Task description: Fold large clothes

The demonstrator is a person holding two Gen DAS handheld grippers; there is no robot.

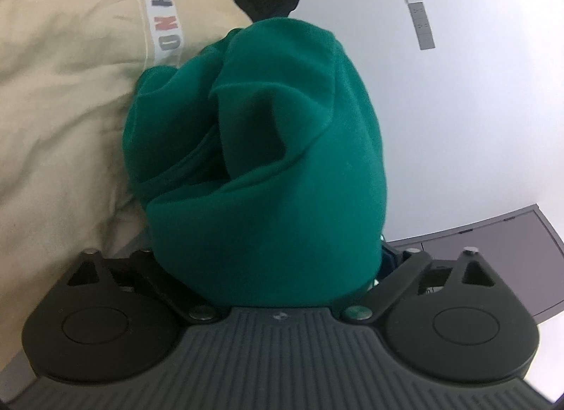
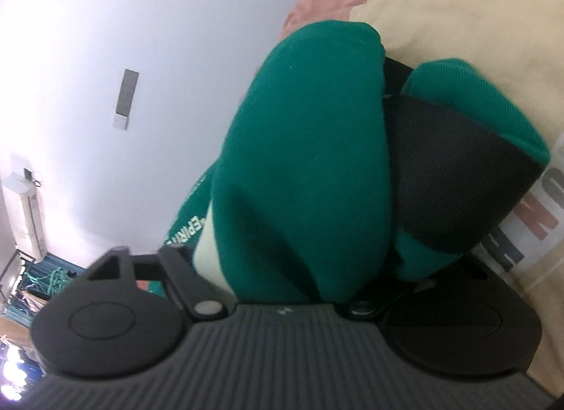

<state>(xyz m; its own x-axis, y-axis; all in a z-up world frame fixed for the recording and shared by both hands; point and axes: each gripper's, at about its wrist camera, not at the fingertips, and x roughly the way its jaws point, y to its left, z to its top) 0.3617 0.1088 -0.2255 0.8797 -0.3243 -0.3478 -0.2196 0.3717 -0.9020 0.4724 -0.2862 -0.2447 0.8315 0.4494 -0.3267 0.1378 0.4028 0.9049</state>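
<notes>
Green bunched sweatshirt (image 1: 261,163) fills both wrist views, hiding the fingertips of the left gripper (image 1: 278,262) and right gripper (image 2: 299,269); whether either clamps it I cannot tell. It hangs against a beige lettered garment (image 1: 70,75), white wall (image 1: 458,92) behind, small switch panel (image 1: 419,18).

A plain white wall (image 1: 458,110) fills most of the background in both views, evenly lit and bare apart from a narrow grey switch panel (image 1: 418,18) mounted on it. In the left wrist view, dark grey cabinet fronts (image 1: 521,251) stand at the lower right, below the wall. In the right wrist view, a white air conditioner (image 2: 28,212) stands at the far left edge, with a cluttered, brightly lit area (image 2: 31,286) below it, too blurred to make out.
</notes>
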